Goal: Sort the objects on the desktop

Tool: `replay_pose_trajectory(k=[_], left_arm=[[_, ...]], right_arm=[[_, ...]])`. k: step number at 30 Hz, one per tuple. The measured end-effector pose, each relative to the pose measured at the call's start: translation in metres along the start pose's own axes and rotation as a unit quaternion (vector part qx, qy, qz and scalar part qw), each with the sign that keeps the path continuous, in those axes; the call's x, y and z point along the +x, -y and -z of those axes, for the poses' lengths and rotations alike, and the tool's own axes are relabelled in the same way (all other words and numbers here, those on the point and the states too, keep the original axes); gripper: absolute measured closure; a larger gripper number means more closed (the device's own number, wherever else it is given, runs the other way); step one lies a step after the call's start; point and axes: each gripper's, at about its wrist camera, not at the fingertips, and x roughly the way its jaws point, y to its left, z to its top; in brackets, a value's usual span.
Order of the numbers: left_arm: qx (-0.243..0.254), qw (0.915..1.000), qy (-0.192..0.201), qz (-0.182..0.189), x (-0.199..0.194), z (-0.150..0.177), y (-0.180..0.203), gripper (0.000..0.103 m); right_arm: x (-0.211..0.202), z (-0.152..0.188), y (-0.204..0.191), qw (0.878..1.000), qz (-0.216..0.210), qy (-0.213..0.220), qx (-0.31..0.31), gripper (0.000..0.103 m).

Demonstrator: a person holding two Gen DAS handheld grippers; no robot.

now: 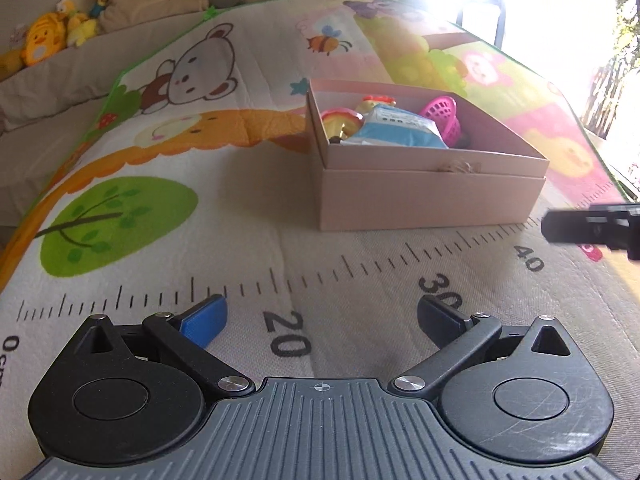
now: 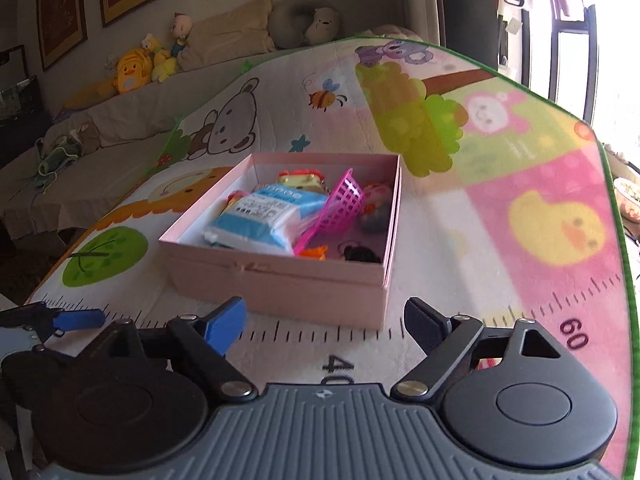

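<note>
A pink cardboard box (image 1: 432,196) (image 2: 280,284) stands on a cartoon play mat. Inside it lie a blue-and-white packet (image 1: 394,128) (image 2: 268,216), a magenta plastic basket (image 1: 442,114) (image 2: 344,204), a yellow toy figure (image 2: 300,182) and small toys. My left gripper (image 1: 322,314) is open and empty, low over the mat, in front of the box. My right gripper (image 2: 326,322) is open and empty, just before the box's near wall. The right gripper's tip shows at the left wrist view's right edge (image 1: 592,226); the left gripper's tip shows in the right wrist view (image 2: 76,320).
The mat (image 1: 248,208) (image 2: 520,184) has a printed ruler along its near edge. A sofa with cushions and plush toys (image 1: 44,36) (image 2: 132,68) lies behind it. A bright window (image 1: 540,8) is at the far right.
</note>
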Motion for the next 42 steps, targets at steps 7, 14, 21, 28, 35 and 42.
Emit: replay_pose_trajectory(k=[7,14,21,28,35,42], left_arm=[[-0.001,0.9994,-0.006,-0.034,0.014,-0.002,0.005,0.000],[-0.010,0.9985,0.016,-0.051,0.008,0.007,0.009,0.000],[-0.010,0.9986,0.015,-0.050,0.008,0.007,0.009,0.000],[-0.010,0.9986,0.015,-0.051,0.008,0.007,0.009,0.000],[-0.010,0.9986,0.015,-0.050,0.008,0.007,0.010,0.000],[-0.010,0.9986,0.015,-0.050,0.008,0.007,0.010,0.000]], right_arm=[[0.022,0.029,-0.016,0.997,0.066,-0.015,-0.031,0.000],[0.041,0.033,-0.007,0.996,0.090,-0.018,-0.014,0.000],[0.035,0.041,-0.010,0.995,0.103,0.001,-0.005,0.000],[0.033,0.041,-0.012,0.995,0.104,0.001,-0.006,0.000],[0.033,0.040,-0.012,0.995,0.105,0.001,-0.006,0.000],[0.033,0.040,-0.012,0.995,0.105,0.001,-0.006,0.000]])
